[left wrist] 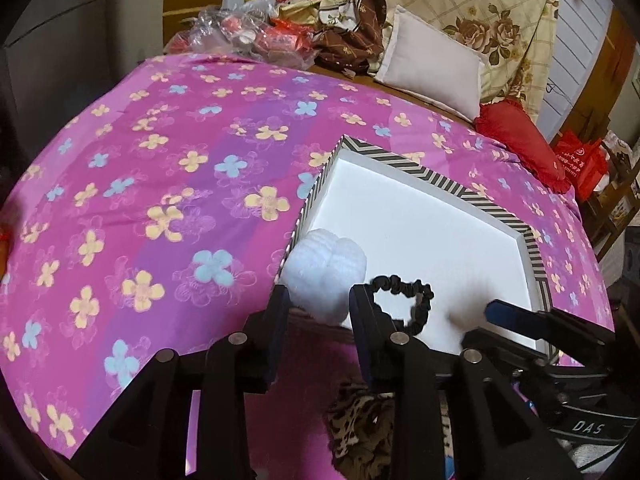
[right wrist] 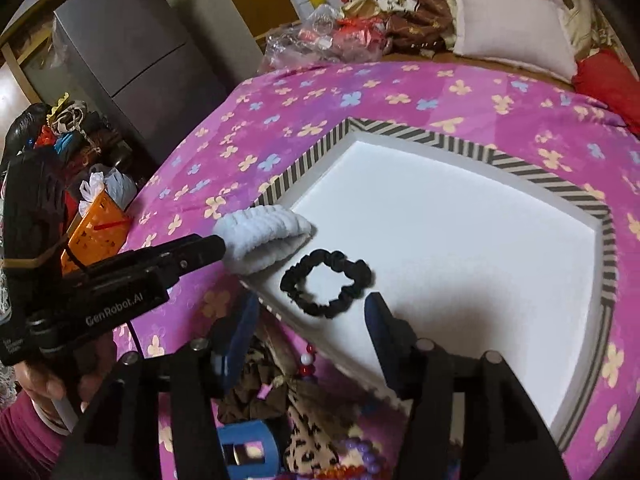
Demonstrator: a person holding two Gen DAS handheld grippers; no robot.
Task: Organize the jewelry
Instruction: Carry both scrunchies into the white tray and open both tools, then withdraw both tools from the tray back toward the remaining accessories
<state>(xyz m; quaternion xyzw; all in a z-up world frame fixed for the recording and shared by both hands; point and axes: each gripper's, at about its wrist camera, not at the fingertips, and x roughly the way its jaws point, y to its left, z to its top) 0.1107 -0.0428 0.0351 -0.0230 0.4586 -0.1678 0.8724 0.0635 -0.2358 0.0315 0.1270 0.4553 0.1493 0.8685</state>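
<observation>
Black scrunchie [right wrist: 326, 283] lies flat in tray [right wrist: 440, 142], just ahead of right hand-held gripper [right wrist: 312, 320], jaws apart and empty; left hand-held gripper [left wrist: 320, 300] likewise apart.

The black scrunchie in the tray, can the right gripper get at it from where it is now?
Probably yes. The black scrunchie lies flat in the tray, just ahead of the open right gripper, with nothing between them.

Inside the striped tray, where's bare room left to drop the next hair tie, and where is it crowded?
The tray is bare across its middle, far side and right side, up to the striped rim. Its near-left corner is crowded: the white fluffy scrunchie lies over the left rim and the black scrunchie beside it, with both open grippers there, left, right.
</observation>
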